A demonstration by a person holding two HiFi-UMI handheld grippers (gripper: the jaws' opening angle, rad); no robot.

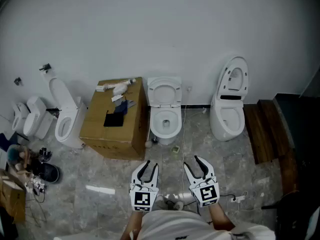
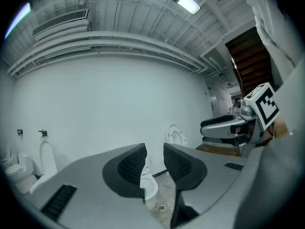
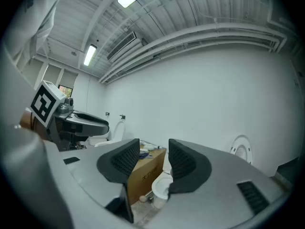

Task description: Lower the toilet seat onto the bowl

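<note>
Across the marble floor (image 1: 205, 141) the toilet seat (image 1: 164, 90) stands raised over the bowl (image 1: 165, 122), well apart from my empty left hand-held gripper (image 2: 154, 150), nearly closed, and right hand-held gripper (image 3: 154, 145), slightly apart, so I judge the approach comes next.

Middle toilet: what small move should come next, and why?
Probably step forward toward the middle toilet: its seat stands raised against the wall, and both the left gripper and right gripper hang well short of it, empty.
</note>
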